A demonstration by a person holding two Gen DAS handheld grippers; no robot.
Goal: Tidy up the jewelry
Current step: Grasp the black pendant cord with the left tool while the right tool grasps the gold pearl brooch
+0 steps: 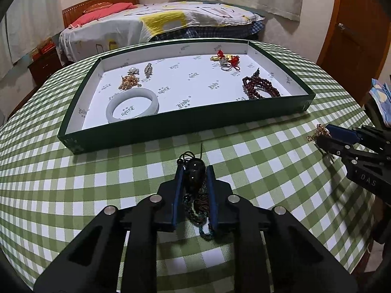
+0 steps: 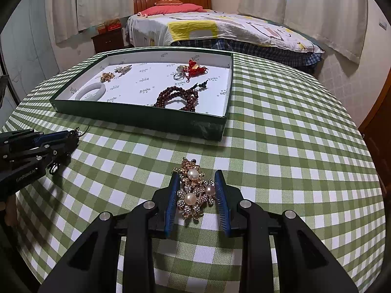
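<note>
My left gripper [image 1: 194, 171] is shut on a dark bead pendant [image 1: 194, 171] with a braided cord [image 1: 199, 207] hanging between the fingers, just above the checked tablecloth. My right gripper [image 2: 197, 179] is closed around a gold pearl brooch [image 2: 194, 190]; both pads touch its sides. The right gripper also shows in the left wrist view [image 1: 325, 134], the left one in the right wrist view [image 2: 70, 138]. The green tray [image 1: 185, 119] lies ahead, holding a pale bangle [image 1: 133, 105], gold pieces [image 1: 128, 81], red ornaments [image 1: 227, 58] and dark red beads [image 1: 260, 88].
The round table with the green checked cloth [image 2: 281, 146] drops off at its edges. A bed [image 2: 220, 29] stands behind it, a nightstand [image 2: 108, 39] to its left, a wooden door [image 1: 352, 24] at the right.
</note>
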